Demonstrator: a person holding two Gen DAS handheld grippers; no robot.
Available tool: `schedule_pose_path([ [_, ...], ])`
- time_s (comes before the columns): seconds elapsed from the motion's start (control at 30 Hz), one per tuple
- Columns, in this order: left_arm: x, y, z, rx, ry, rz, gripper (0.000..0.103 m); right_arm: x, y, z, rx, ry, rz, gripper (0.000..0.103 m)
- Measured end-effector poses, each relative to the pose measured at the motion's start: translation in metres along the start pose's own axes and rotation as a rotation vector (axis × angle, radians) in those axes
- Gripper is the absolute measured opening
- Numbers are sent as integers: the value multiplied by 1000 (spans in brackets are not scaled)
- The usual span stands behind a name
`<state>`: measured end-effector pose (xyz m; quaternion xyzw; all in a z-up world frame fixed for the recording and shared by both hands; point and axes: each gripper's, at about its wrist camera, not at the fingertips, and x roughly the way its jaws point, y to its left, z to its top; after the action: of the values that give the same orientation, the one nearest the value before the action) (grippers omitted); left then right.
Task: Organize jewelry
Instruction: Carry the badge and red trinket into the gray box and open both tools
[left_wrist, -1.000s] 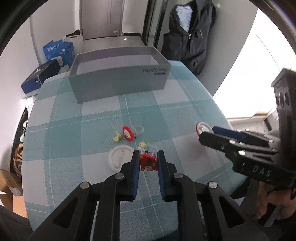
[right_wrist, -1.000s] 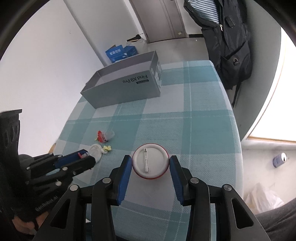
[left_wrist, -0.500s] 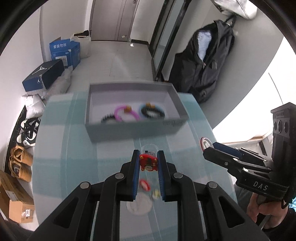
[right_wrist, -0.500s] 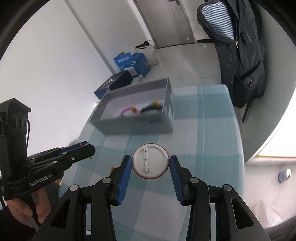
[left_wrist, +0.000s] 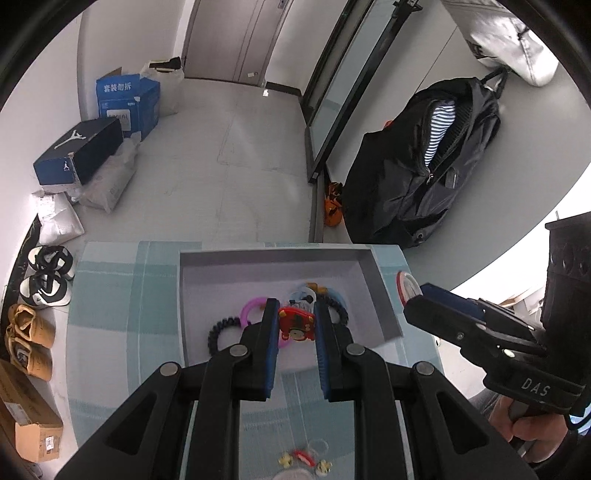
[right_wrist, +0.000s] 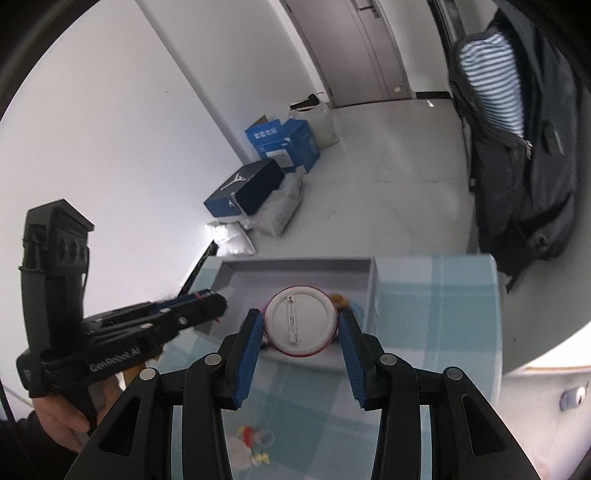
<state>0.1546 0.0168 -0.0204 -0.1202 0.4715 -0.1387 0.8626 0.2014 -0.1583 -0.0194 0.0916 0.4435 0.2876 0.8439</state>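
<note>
A: What lies nearest?

B: Loose trinkets (left_wrist: 304, 458) on the checked table (left_wrist: 107, 317), near its near edge, with bare cloth on either side.

A: And the grippers?

B: The left gripper (left_wrist: 295, 325) is pinched almost shut on a small red charm (left_wrist: 296, 325), above the near wall of the grey box (left_wrist: 384, 295). The right gripper (right_wrist: 301, 325) stands partly open, clamping a round white badge (right_wrist: 301, 321) over the same box.

A: Inside the box?

B: Pink (left_wrist: 251, 308) and black bracelets (left_wrist: 221, 328) lie on its floor; the far half is bare. The box sits at the table's far edge.
</note>
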Motion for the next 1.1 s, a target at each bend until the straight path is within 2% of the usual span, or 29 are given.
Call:
schedule_pose_path([
  [0.2, 16, 11, 8, -22, 43, -12, 13, 28, -1, 14, 0, 30, 10, 41],
  [0.53, 34, 23, 14, -44, 83, -32, 13, 59, -3, 16, -12, 92, 1, 41],
  [1.1, 46, 29, 16, -55, 113, -41, 14, 64, -4, 16, -4, 119, -23, 42],
])
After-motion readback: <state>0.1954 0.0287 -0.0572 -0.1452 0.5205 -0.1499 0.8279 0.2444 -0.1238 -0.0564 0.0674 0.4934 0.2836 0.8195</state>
